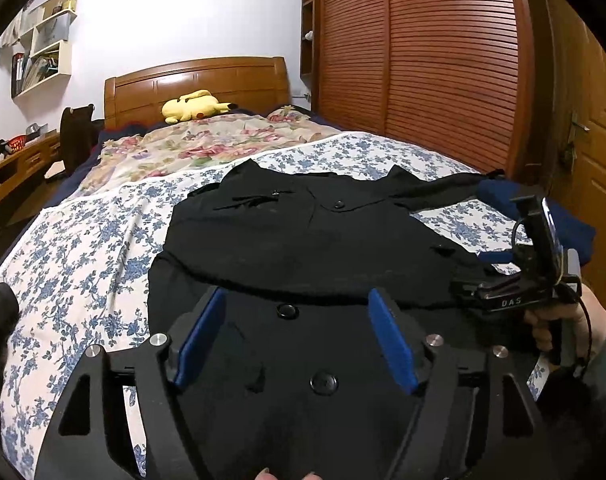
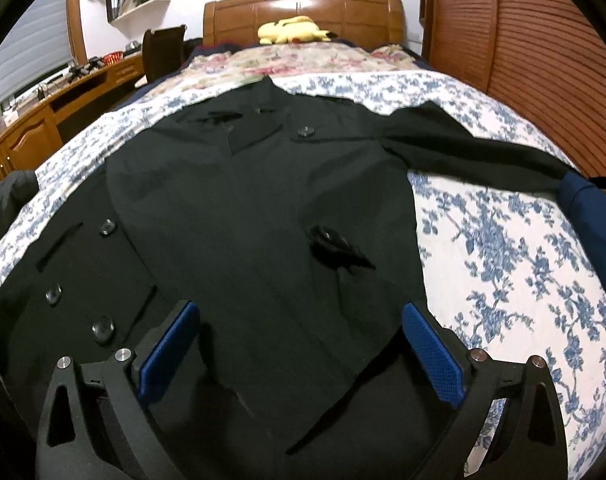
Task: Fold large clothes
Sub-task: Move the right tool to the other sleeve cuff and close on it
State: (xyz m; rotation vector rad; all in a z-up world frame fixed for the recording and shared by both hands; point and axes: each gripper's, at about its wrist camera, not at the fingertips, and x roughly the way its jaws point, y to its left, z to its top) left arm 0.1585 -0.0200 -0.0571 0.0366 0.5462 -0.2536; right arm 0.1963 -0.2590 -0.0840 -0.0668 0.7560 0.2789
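Note:
A large black coat (image 1: 303,240) with round buttons lies flat on the bed, collar towards the headboard. Its front panel (image 2: 263,200) lies across the middle, and one sleeve (image 2: 483,156) stretches out to the right. My left gripper (image 1: 298,294) hovers open over the coat's lower part, and nothing sits between its blue pads (image 1: 201,336). My right gripper (image 2: 299,307) is open too, low over the coat's hem near its right edge. In the left wrist view the right gripper's body (image 1: 519,284) shows at the coat's right side, held by a hand (image 1: 559,320).
The bed sheet (image 2: 503,280) is white with blue flowers. A flowered quilt (image 1: 207,140) and a yellow plush toy (image 1: 193,106) lie by the wooden headboard (image 1: 199,84). A dark blue garment (image 2: 595,216) sits at the bed's right edge. A slatted wardrobe (image 1: 423,60) stands right, a desk (image 2: 43,120) left.

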